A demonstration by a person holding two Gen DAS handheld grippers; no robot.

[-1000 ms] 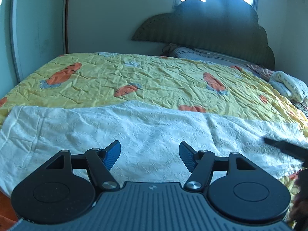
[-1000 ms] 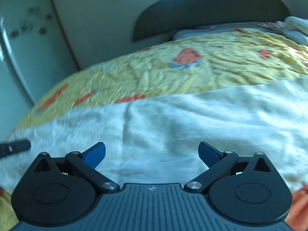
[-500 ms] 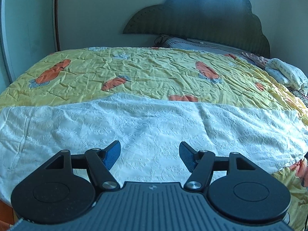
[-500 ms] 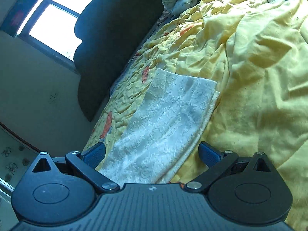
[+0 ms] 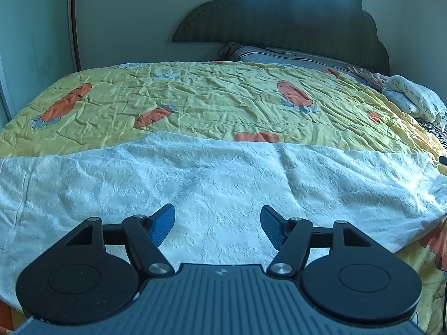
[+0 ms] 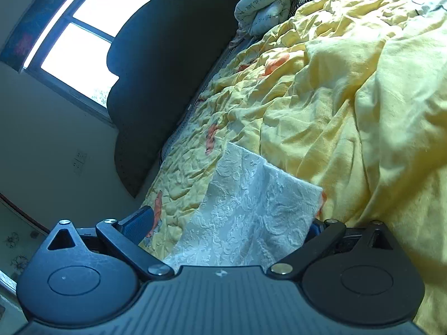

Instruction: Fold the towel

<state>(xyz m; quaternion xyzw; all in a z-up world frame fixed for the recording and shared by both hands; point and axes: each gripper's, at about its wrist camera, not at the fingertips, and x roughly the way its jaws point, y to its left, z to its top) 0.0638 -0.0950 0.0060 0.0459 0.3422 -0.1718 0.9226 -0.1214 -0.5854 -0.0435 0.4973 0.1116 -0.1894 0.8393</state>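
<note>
White towel (image 5: 223,184) lies between both wide-open grippers, left (image 5: 217,224) and right (image 6: 223,223).

Left hand-held gripper (image 5: 217,224): jaws wide apart, blue pads bare, nothing between them, above the near part of the towel. White textured towel (image 5: 218,184): spread lengthwise across the near edge of the bed, creased, right end drooping over the side. Yellow carrot-print quilt (image 5: 212,100) covers the bed beyond it. Dark scalloped headboard (image 5: 293,25) against the far wall. Bundled pale bedding (image 5: 410,97) lies at far right.
</note>
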